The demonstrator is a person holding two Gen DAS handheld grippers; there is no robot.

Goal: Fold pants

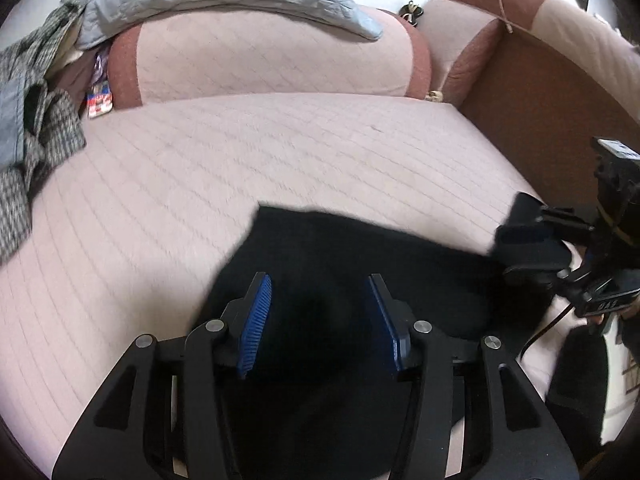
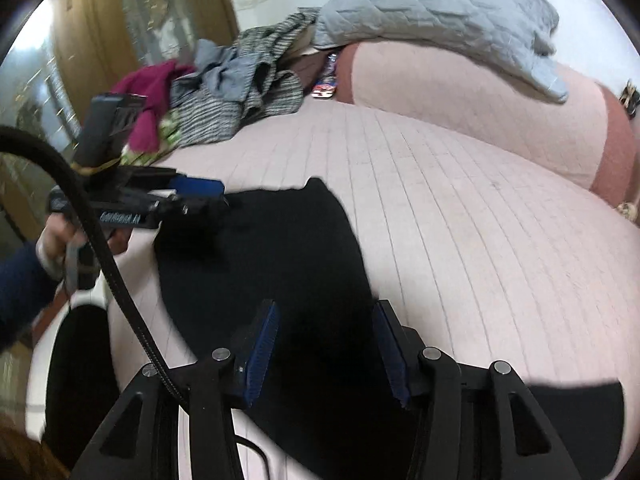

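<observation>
On the near part of the seat (image 1: 200, 168), seen from the left wrist: black pants (image 1: 360, 248), spread flat, far edge about mid-seat. Directly above them, the left gripper (image 1: 319, 280), jaws parted, blue pads apart with only dark cloth showing between; nothing pinched. Cannot tell whether the tips touch the fabric. At the right edge of the pants, the right gripper (image 1: 528, 236), blurred, state unreadable here. On the far left, a pile (image 1: 32, 140) of other clothes, well apart from the pants.

Likely trouble from here: closing on one layer only, so that the fold drags the top layer and leaves the lower one bunched. Black on black hides layers and seams, so easy to misjudge.

From the right wrist: the same pants (image 2: 280, 248), running from mid-seat towards the near edge, with more dark cloth at the near right and near left, probably legs hanging over the edge. Above them, the right gripper (image 2: 326, 308), also open, pads clear of each other, no cloth clamped. To the left, the left gripper (image 2: 192, 200) in a hand (image 2: 56, 240), at the far left corner of the pants.

A further risk here: the cable (image 2: 100, 220), looping across the left side just over the cloth; could snag a jaw or sweep the pants askew during a lift. Also, uneven lifting by the two sides would probably skew the fold, and overhanging cloth might pull the rest off the seat.
</observation>
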